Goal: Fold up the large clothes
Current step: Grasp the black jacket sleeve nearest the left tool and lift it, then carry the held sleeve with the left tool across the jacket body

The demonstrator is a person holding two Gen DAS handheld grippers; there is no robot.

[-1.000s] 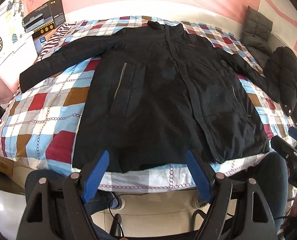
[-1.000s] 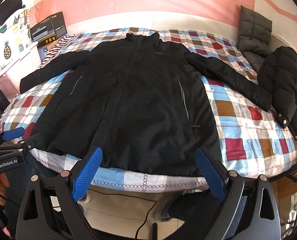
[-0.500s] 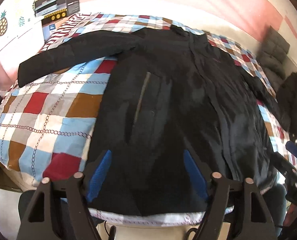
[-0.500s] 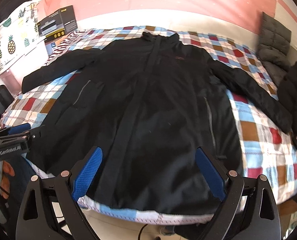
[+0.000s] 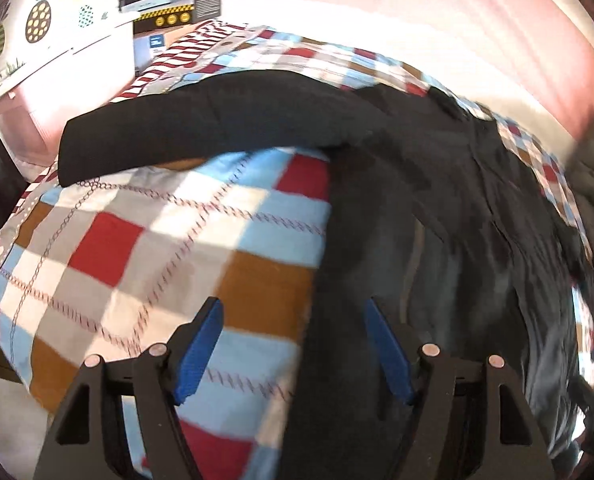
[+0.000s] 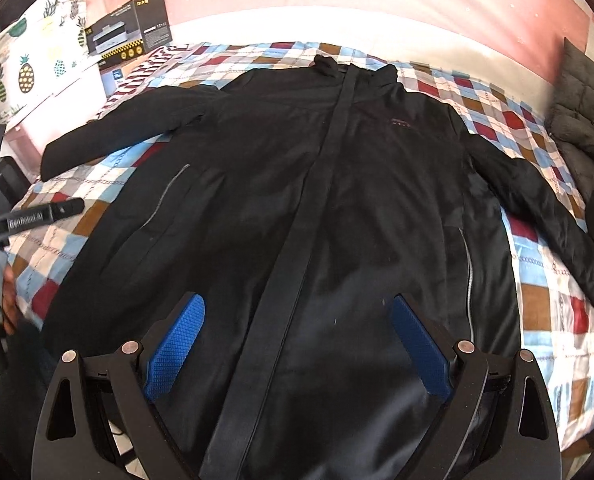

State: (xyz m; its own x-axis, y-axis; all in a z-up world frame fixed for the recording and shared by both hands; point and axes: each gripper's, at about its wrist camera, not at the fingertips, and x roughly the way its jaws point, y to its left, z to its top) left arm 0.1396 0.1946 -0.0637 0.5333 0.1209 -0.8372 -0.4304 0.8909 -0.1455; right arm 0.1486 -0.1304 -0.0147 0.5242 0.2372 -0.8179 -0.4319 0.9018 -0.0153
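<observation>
Fingers [image 5: 199,354] of the left gripper [image 5: 293,344] are spread wide with nothing pinched, and the side edge of the black jacket [image 6: 317,220] is seen running up between them, one pad over the checked bedspread [image 5: 137,248] and the other over dark cloth; this placement is judged to prepare a grab at that edge for a first lengthwise fold. On the right gripper [image 6: 299,340] the fingers [image 6: 421,348] are likewise released and empty, held above the lower front of the jacket, with the long placket [image 6: 329,168] passing up between them. Spread flat and face up on the bed, collar far from the fingers and hem nearest, the jacket has been laid so that both sleeves angle outward, which leaves every edge reachable. Its shell looks smooth and faintly glossy, lightly padded, with pale zipped pocket slits [image 6: 169,192] on either side. Beneath it the bedspread is a soft cotton check of red, blue, brown and white with chain lines. Beyond the far left sleeve [image 5: 201,132] a dark printed box [image 6: 131,34] is stacked beside pineapple-patterned fabric [image 6: 29,68]; beyond the right sleeve quilted dark garments [image 6: 581,116] are heaped.
</observation>
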